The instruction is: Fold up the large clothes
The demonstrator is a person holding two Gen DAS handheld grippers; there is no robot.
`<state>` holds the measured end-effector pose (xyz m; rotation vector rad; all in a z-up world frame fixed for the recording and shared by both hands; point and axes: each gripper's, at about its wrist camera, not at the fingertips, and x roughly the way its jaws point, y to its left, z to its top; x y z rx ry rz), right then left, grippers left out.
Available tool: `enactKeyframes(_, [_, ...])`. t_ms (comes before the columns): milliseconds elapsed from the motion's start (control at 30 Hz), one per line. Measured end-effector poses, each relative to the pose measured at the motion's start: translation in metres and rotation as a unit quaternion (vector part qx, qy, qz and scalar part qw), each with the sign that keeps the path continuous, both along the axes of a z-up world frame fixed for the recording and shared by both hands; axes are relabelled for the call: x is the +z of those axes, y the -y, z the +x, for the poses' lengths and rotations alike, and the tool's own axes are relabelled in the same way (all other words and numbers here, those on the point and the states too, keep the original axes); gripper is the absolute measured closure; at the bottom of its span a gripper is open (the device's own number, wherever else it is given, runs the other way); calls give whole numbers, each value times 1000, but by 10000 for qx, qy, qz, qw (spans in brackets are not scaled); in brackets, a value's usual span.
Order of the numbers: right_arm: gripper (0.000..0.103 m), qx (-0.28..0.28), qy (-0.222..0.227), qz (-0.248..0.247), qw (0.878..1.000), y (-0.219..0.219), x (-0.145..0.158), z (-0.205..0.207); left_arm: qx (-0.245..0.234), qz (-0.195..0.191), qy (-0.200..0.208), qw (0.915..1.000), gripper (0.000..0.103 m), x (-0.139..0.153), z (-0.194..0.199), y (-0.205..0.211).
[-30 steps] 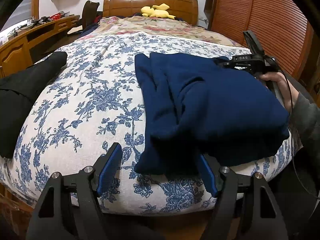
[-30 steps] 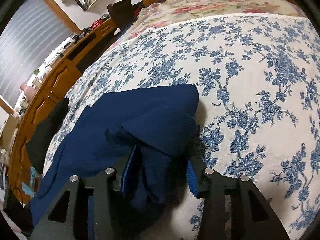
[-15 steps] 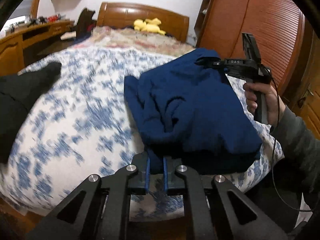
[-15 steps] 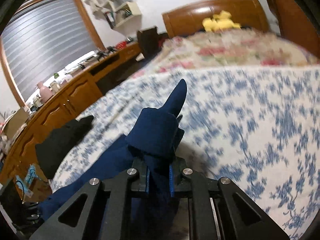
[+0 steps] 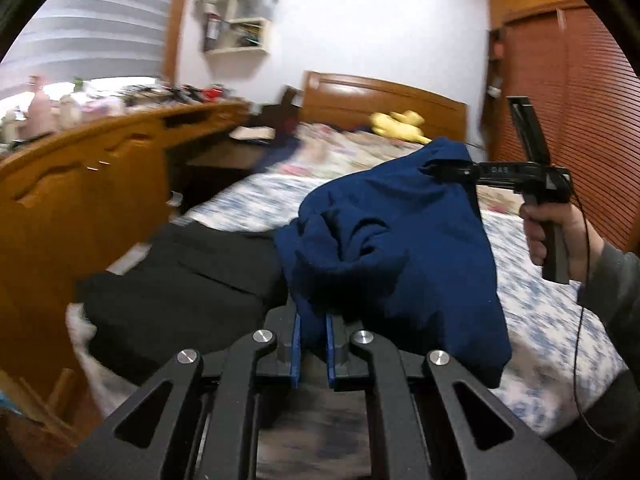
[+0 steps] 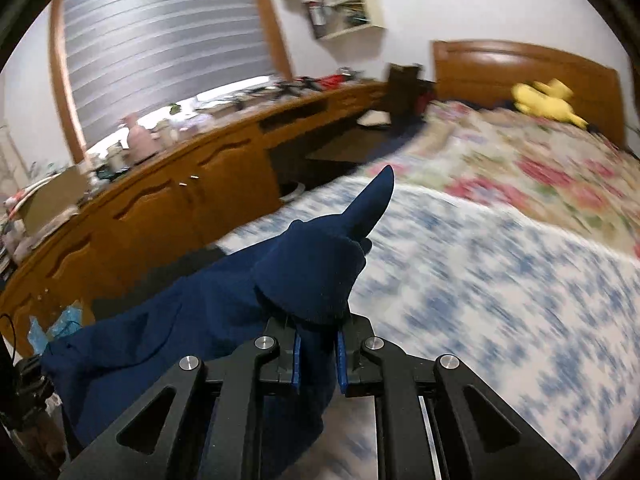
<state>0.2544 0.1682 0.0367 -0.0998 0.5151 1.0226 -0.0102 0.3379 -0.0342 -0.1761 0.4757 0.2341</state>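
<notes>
Left and right wrist views, both motion-blurred. The left gripper (image 5: 311,346) is closed almost fully, its blue pads pinching a bunched edge of the navy garment (image 5: 400,256), which hangs in the air above the bed (image 5: 536,320) rather than lying on it. In the left wrist view the right gripper (image 5: 440,171) appears at upper right, held by the right hand (image 5: 556,232) on a pistol-style handle; its tip is buried in the upper corner of the same garment, so the cloth is stretched between the two grippers and sags in folds below. In the right wrist view the right gripper (image 6: 318,354) is likewise nearly closed on a thick wad of navy fabric, from which a pointed flap (image 6: 374,200) stands up beyond the fingertips while the rest of the cloth trails away to the left. A black garment (image 5: 180,288) lies on the near left corner of the bed, partly hidden behind the navy one. The bed carries a blue-and-white floral cover, with a pink floral quilt (image 6: 532,168) farther back and a yellow plush toy (image 6: 548,100) near the wooden headboard (image 5: 380,98). A long wooden cabinet (image 6: 168,208) with a cluttered tabletop runs along the left wall under a window blind (image 6: 160,36).
</notes>
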Motion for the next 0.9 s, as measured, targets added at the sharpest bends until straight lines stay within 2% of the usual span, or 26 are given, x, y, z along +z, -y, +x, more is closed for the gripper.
enactKeyframes(133, [90, 316, 49, -35, 9995, -81, 11, -9, 643, 192, 35, 9977, 93, 13, -18, -63])
enactKeyframes(267, [89, 502, 138, -321, 9981, -147, 6, -14, 1133, 222, -103, 9933, 93, 10, -26, -111])
enactKeyframes(400, [84, 476, -105, -905, 9947, -192, -27, -8, 1435, 163, -472, 9884, 92, -12, -14, -137])
enactKeyframes(500, [81, 427, -161, -1268, 9909, -196, -50, -7, 1526, 44, -587, 9865, 89, -23, -21, -142])
enactKeyframes(600, [78, 530, 0, -1282, 9903, -189, -56, -11, 1729, 135, -613, 9829, 70, -25, -27, -139])
enactKeyframes(633, [77, 518, 26, -1249, 9908, -181, -54, -10, 1744, 212, -574, 9828, 58, -23, -30, -134])
enactKeyframes(733, [71, 572, 169, -1154, 9915, -142, -50, -24, 1659, 383, -425, 9845, 51, -13, -38, -119])
enactKeyframes(767, [69, 531, 247, -1163, 9915, -132, -51, -27, 1635, 426, -384, 9849, 38, -9, -39, -114])
enactKeyframes(833, [68, 492, 349, -1110, 9920, -107, -50, -34, 1519, 446, -216, 9872, 20, 1, -39, -104])
enactKeyframes(900, [68, 368, 474, -934, 9938, -74, -46, -43, 1353, 413, -96, 9899, 17, 11, -36, -93])
